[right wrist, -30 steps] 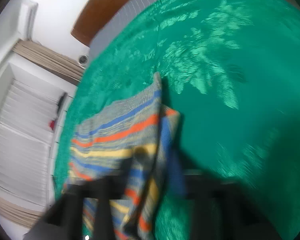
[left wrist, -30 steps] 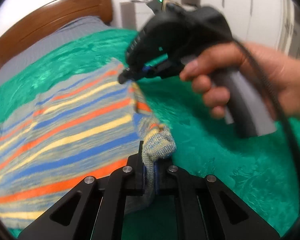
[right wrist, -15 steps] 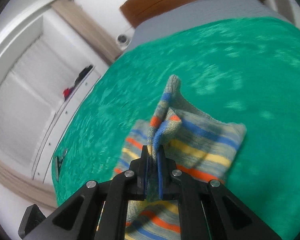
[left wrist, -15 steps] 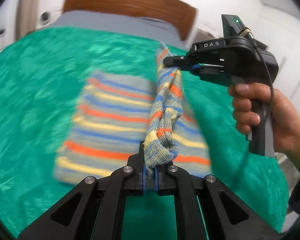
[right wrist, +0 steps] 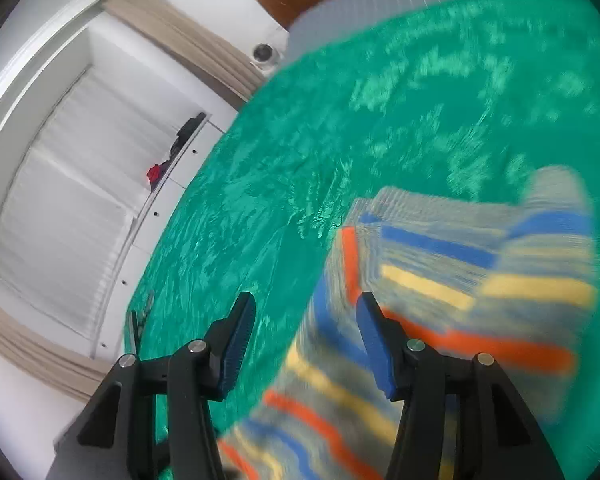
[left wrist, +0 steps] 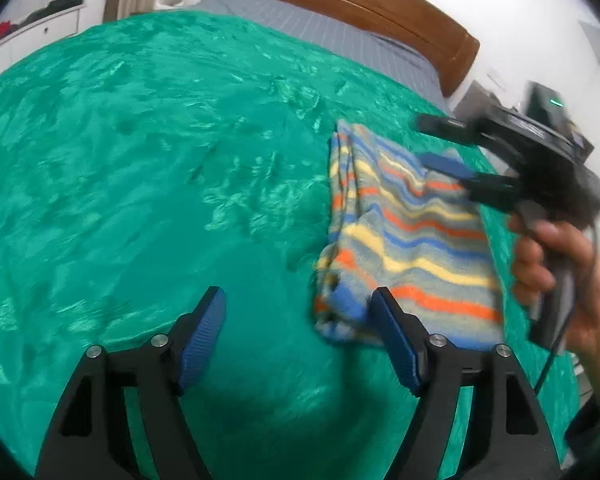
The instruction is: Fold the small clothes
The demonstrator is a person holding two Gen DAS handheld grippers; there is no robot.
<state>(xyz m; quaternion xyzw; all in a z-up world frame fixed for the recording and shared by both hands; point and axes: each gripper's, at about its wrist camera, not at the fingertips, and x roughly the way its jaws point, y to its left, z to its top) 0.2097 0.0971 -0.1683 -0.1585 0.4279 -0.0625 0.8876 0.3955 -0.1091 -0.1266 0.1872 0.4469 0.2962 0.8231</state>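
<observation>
A striped knit garment in grey, orange, yellow and blue lies folded on the green bed cover. My left gripper is open and empty, its right finger just beside the garment's near corner. My right gripper is open and empty, with the garment under and to the right of its right finger. In the left wrist view the right gripper hovers over the garment's far right edge, held by a hand.
A wooden headboard and grey sheet lie at the far end of the bed. White cabinets and a beige curtain stand to the left. The bed edge is near the garment's right side.
Both grippers were shut on a lifted edge of the garment. They have now opened and let it go, and the garment lies folded over on the bed.
</observation>
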